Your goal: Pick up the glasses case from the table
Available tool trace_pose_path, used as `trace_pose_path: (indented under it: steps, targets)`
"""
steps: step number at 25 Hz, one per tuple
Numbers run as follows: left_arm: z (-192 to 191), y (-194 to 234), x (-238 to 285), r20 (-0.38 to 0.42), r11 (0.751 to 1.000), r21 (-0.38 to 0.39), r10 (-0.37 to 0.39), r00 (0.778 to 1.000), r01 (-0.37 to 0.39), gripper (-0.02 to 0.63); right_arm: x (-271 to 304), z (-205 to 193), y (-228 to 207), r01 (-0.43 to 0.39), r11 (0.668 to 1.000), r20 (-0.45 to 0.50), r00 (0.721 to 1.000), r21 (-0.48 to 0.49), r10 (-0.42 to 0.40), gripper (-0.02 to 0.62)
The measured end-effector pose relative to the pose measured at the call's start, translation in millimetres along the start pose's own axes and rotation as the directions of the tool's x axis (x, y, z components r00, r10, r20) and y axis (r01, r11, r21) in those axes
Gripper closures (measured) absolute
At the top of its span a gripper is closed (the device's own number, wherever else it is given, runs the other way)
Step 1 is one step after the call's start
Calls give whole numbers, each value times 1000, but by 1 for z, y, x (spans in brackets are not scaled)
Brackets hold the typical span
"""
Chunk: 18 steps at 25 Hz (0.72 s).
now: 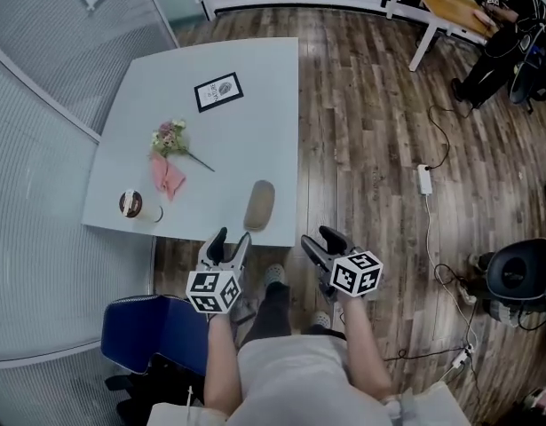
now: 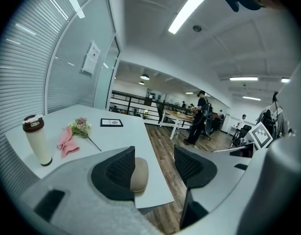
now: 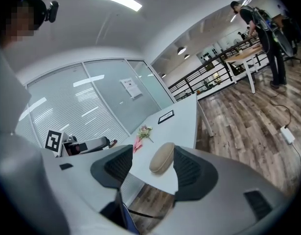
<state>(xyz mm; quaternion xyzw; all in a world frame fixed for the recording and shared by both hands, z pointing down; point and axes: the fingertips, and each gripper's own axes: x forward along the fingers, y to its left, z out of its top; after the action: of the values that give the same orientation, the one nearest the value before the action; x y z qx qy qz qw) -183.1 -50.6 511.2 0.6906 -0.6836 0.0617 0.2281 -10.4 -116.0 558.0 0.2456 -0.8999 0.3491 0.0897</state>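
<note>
A tan oval glasses case (image 1: 259, 205) lies near the front right corner of the pale table (image 1: 237, 131). My left gripper (image 1: 230, 244) hovers just off the table's near edge, below the case, jaws open and empty. My right gripper (image 1: 319, 242) is over the wooden floor to the right of that corner, also open and empty. In the left gripper view the case (image 2: 139, 174) shows partly behind the left jaw, some way ahead of my left gripper (image 2: 155, 168). In the right gripper view the case (image 3: 161, 157) lies between the jaws of my right gripper (image 3: 150, 169), still at a distance.
On the table stand a white cup with a dark lid (image 1: 132, 205), a pink cloth (image 1: 169, 176), a small flower bunch (image 1: 170, 138) and a black-framed card (image 1: 218, 90). A blue chair (image 1: 153, 331) is at my lower left. Cables and a power strip (image 1: 425, 179) lie on the floor right.
</note>
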Motion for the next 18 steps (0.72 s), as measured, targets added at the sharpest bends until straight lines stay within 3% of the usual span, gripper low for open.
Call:
trace_pose_path:
  steps: [9, 18]
  targets:
    - [24, 50, 65, -40, 997, -30, -72, 997, 71, 357, 69, 25, -4, 51, 999, -22, 998, 12, -51, 345]
    - [8, 82, 117, -127, 985, -67, -167, 978, 160, 357, 121, 27, -12, 106, 994, -68, 992, 12, -105, 345]
